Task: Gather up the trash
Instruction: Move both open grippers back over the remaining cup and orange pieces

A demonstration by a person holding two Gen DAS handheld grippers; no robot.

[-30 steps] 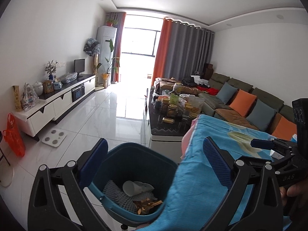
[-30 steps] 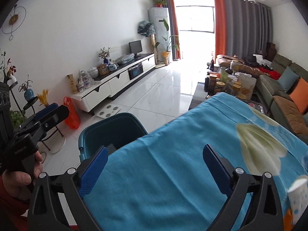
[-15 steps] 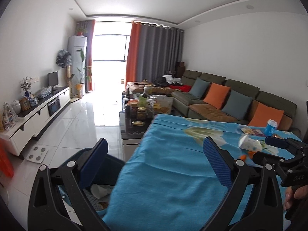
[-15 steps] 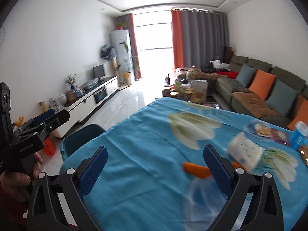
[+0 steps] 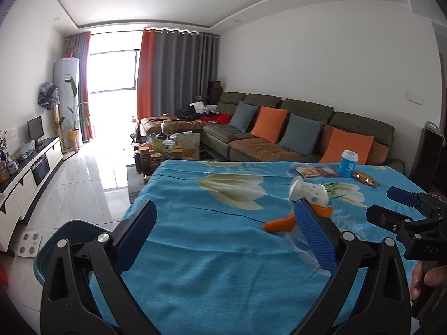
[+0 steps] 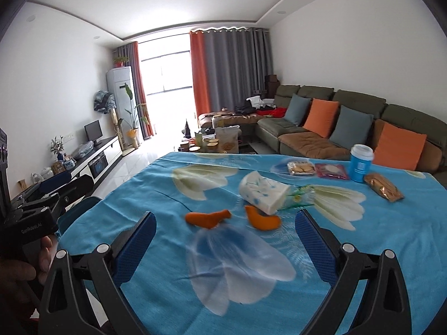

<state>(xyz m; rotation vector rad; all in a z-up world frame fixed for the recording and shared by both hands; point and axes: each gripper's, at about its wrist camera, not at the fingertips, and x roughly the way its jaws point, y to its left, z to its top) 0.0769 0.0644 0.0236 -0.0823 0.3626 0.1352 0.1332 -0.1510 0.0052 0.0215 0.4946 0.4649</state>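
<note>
Two orange peels [image 6: 208,219], one paper cup [image 6: 264,192]

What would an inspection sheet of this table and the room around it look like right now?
Surface: table under a blue flowered tablecloth.
Job's things: two orange peel pieces, tipped paper cup, clear plastic bag, biscuit packet, pink packet, gold wrapper, upright blue cup; teal trash bin by the table's left edge.
Clutter: crowded coffee table.
Grippers: left gripper open, empty; right gripper open, empty, above the bag.
Cables: nothing seen.
Surroundings: sofa with cushions, TV cabinet, curtains.
</note>
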